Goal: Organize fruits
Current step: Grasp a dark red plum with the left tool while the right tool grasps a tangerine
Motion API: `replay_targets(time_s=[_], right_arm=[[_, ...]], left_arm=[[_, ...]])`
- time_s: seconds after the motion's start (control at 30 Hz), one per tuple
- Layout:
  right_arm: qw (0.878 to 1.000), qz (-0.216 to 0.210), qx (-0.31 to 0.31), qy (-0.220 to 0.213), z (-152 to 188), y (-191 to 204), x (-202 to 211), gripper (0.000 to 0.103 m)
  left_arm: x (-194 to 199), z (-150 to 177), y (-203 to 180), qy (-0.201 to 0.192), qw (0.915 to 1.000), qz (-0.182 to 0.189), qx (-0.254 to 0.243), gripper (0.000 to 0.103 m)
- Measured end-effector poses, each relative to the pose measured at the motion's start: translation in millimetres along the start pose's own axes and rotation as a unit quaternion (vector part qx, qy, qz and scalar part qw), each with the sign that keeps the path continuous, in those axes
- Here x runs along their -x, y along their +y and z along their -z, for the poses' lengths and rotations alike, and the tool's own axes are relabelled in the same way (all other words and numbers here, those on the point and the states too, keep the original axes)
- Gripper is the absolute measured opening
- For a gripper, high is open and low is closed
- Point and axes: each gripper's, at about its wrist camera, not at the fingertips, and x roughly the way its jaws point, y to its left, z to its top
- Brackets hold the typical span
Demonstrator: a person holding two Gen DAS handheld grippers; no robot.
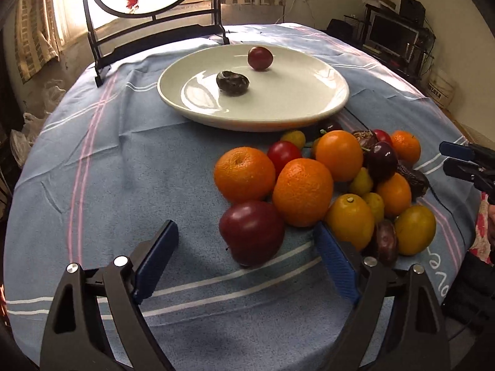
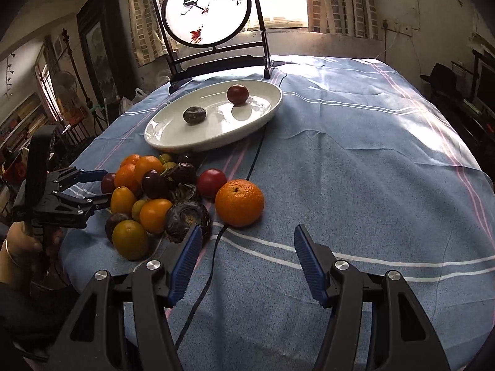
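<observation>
While the fruit pile [image 1: 334, 182] was heaped on the blue striped cloth of the tabletop [image 1: 123, 170] at the right of the left wrist view, several pieces at its back were hidden behind the oranges and could not be told apart. The left tongs [image 1: 247, 238] were seen standing wide apart at the bottom of that frame, nothing gripped; a dark red plum [image 1: 252, 232] lay between the pads, whether touched could not be made out. In the right wrist view the right tongs [image 2: 247, 241] were likewise parted and empty, with a lone orange [image 2: 239, 202] just beyond their tips and a black cable [image 2: 213, 266] running between them. A white plate [image 2: 173, 136] in the upper middle carried a red fruit [image 2: 237, 94] and a dark wrinkled one [image 2: 194, 115]. A round painted screen [image 2: 207, 9] behind it was cut off at the top in the left view.
</observation>
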Motion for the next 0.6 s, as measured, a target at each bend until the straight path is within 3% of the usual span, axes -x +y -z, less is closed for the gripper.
replay_targets(time_s=[0.07, 0.17, 0.33, 0.47, 0.6], right_arm=[[1.000, -0.003, 0.003, 0.002, -2, 2, -4, 0.054], [1.000, -0.002, 0.010, 0.005, -8, 6, -12, 0.054], [0.999, 0.010, 0.025, 0.019, -21, 13, -32, 0.054], [0.999, 0.010, 0.010, 0.029, -26, 8, -45, 0.054], [1.000, 0.005, 0.004, 0.026, -24, 5, -45, 0.054]], left_arm=[[2, 3, -1, -0.005, 0.9997, 0.024, 0.001, 0.054], [11, 11, -3, -0.020, 0.9998, -0.002, 0.004, 0.042], [36, 15, 6, -0.049, 0.9983, 0.001, 0.031, 0.042], [31, 17, 9, -0.038, 0.9988, -0.011, 0.031, 0.044], [26, 15, 9, -0.036, 0.9989, -0.003, 0.030, 0.056]])
